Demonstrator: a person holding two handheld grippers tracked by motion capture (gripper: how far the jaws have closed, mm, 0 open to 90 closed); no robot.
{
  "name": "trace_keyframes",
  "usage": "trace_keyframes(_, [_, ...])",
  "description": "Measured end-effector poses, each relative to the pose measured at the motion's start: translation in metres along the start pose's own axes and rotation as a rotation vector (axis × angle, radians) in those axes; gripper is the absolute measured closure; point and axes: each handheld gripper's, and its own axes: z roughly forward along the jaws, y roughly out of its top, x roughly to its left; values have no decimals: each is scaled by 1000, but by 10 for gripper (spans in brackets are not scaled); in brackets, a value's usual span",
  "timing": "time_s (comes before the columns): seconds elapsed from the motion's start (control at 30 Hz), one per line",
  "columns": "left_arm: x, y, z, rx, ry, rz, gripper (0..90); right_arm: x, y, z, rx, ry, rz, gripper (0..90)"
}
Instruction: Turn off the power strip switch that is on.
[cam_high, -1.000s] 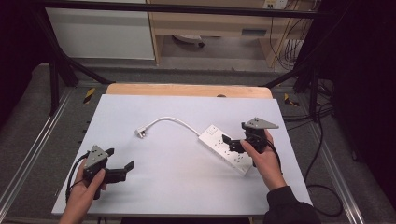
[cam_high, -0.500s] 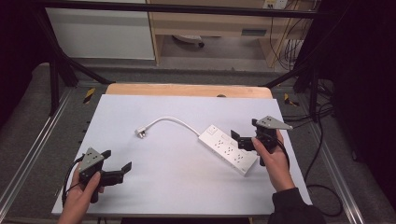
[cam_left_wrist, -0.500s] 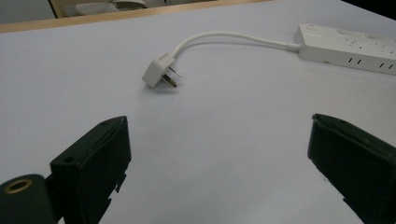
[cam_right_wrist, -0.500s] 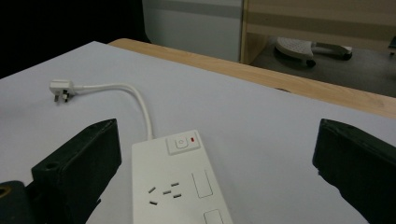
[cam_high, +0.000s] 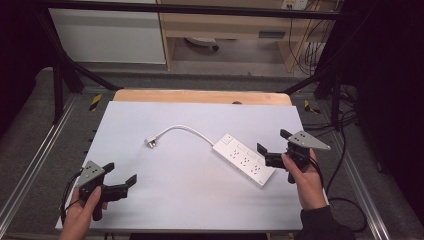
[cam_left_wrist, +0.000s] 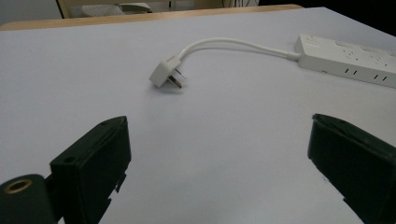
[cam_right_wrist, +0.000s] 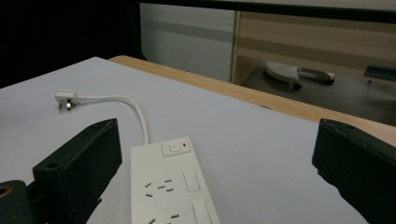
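Note:
A white power strip (cam_high: 243, 159) lies diagonally right of the middle of the white table (cam_high: 190, 200). Its cord (cam_high: 185, 129) curves left to a white plug (cam_high: 150, 142) lying on its side. My right gripper (cam_high: 272, 140) is held open just right of the strip, not touching it. In the right gripper view the strip's switch end (cam_right_wrist: 173, 186) lies low between the wide-apart jaws, with the plug (cam_right_wrist: 64, 99) farther off. My left gripper (cam_high: 120, 172) is open near the front left corner, holding nothing. The left gripper view faces the plug (cam_left_wrist: 166, 74) and the strip (cam_left_wrist: 350, 58).
A wooden strip (cam_high: 200, 96) runs along the table's far edge. Metal rails (cam_high: 30, 165) flank both sides of the table. Behind it stand a white cabinet (cam_high: 110, 35) and a wooden shelf unit (cam_high: 225, 30).
My right gripper has drawn back to the right, off the power strip's near end. The left gripper has shifted slightly toward the front left. The strip and plug have stayed put.

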Motion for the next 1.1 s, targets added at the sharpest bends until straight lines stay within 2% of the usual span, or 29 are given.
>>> trace_keyframes(0.33, [-1,-3,-4,2,-5,0,59,-3,-11,-25,-6,-10,-16,21])
trace_keyframes(0.7, [-1,-3,-4,0,-5,-3,59,-17,-29,-52,-7,-43,0,21])
trace_keyframes(0.87, [-1,-3,-4,2,-7,-4,59,-23,-37,-60,-3,-66,8,21])
trace_keyframes(1.1, [-1,-3,-4,0,-7,-5,59,-28,-52,-64,29,-69,12,21])
